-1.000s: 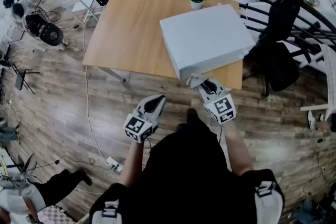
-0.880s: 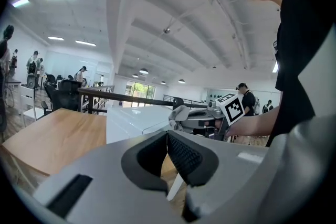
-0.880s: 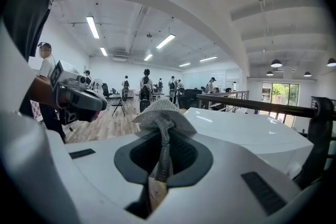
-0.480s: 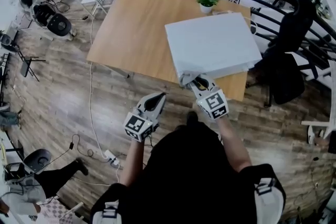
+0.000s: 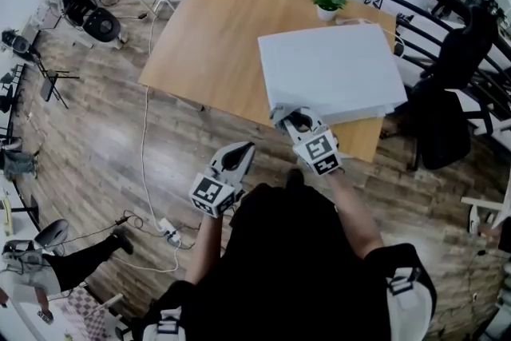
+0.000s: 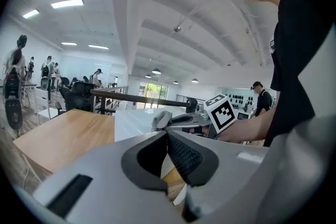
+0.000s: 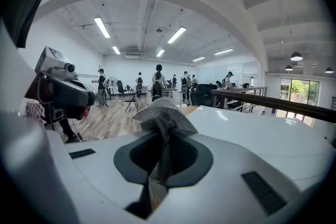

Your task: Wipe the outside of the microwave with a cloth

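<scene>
Fingers of our right gripper pinch the cloth, microwave corner just ahead; left gripper closed, empty; we judge wiping barely begun.

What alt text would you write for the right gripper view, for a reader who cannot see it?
The right gripper is shut on a grey cloth, whose bunched end sticks up past the jaws by the white microwave. Behind is a bright hall with people standing far off.
</scene>
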Demonstrator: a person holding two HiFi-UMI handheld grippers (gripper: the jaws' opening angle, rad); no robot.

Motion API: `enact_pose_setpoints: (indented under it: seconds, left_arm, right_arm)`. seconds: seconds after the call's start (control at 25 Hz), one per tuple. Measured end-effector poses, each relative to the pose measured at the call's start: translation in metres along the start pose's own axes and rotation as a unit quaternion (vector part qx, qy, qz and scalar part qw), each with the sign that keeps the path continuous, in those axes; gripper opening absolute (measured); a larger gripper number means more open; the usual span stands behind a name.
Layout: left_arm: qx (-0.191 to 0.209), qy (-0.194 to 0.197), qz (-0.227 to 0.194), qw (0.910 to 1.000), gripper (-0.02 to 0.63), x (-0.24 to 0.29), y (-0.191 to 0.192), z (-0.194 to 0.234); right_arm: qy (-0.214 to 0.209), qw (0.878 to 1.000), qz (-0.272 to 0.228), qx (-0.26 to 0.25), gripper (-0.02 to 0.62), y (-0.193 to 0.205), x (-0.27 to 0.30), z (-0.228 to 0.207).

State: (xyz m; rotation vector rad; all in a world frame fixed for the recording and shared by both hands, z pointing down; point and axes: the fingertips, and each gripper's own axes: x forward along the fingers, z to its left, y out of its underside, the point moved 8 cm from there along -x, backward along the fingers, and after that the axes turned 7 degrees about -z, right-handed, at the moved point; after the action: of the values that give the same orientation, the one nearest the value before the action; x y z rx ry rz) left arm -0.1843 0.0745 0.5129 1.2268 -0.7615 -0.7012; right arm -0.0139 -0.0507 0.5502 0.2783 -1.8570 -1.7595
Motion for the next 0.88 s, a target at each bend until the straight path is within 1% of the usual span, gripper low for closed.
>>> enact_pose_setpoints:
  seconds: [0.2, 0.32, 0.48, 0.6, 0.76, 0.88]
  left_arm:
    - [-0.016, 0.006, 0.009, 0.9998, 0.003, 0.003, 0.006, 0.004]
    - [-0.013, 0.018, 0.005, 0.9997, 0.003, 0.007, 0.004, 0.011]
    - [-0.014, 0.034, 0.003, 0.9993, 0.003, 0.008, 0.0, 0.024]
    - [-0.023, 0.044, 0.013, 0.9987, 0.003, 0.011, -0.007, 0.032]
    - [-0.018, 0.062, 0.006, 0.9979, 0.003, 0.006, -0.007, 0.046]
    - [-0.019, 0.073, 0.017, 0.997, 0.003, 0.002, -0.004, 0.056]
  right_arm:
    - [0.005, 1.0, 0.025, -0.018, 0.018, 0.005, 0.006, 0.003]
    - [0.014, 0.999, 0.037, -0.027, 0.018, 0.005, 0.009, 0.003]
    - [0.03, 0.996, 0.069, -0.05, 0.018, 0.007, 0.012, 0.008]
    - [0.045, 0.995, 0.079, -0.047, 0.018, 0.006, 0.014, 0.005]
    - [0.064, 0.994, 0.082, -0.032, 0.018, 0.008, 0.016, 0.007]
    - [0.079, 0.993, 0.079, -0.034, 0.018, 0.008, 0.018, 0.009]
